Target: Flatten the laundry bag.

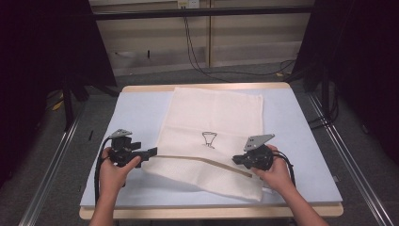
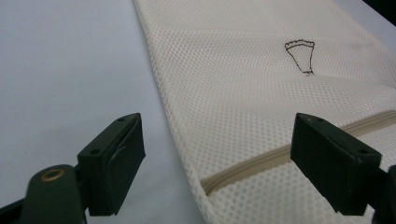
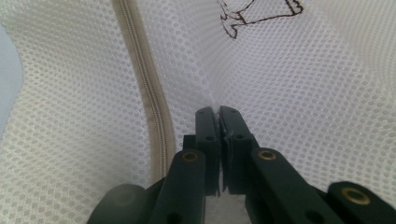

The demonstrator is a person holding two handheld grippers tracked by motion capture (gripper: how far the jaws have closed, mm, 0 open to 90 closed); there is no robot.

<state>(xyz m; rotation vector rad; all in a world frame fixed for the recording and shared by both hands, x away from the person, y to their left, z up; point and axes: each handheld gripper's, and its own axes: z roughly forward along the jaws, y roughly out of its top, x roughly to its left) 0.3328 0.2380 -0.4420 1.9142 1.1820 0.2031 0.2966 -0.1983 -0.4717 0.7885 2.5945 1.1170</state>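
right claw: ok so from where I'm sitting my right gripper [image 3: 218, 112] is the closest thing to its own camera, jaws clamped tight with a pinch of the mesh bag [image 3: 299, 107] caught between the pads. You can see the fabric tenting up right at the tips.

zipper, right side: the tan zipper [image 3: 149, 107] runs just beside the right jaws on their left in that view, not touching them.

left claw: my left gripper [image 2: 217, 149] is wide open, nothing between the pads. The bag's corner and the closed end of its zipper [image 2: 243, 168] sit on the table between the two jaws, but neither pad is touching the fabric as far as I can tell.

hands: in the high view my left hand [image 1: 115, 172] holds its gripper at the bag's near left corner, my right hand [image 1: 277, 174] is at the near right side, sitting over the folded part.

bag: cream mesh, lying mostly flat on the light blue table [image 1: 136, 113], near edge folded over so the zipper shows as a diagonal line.

print: small dark outline drawing [image 1: 209, 139] about mid-bag.

far end: bag's top edge reaches almost to the table's far rim.
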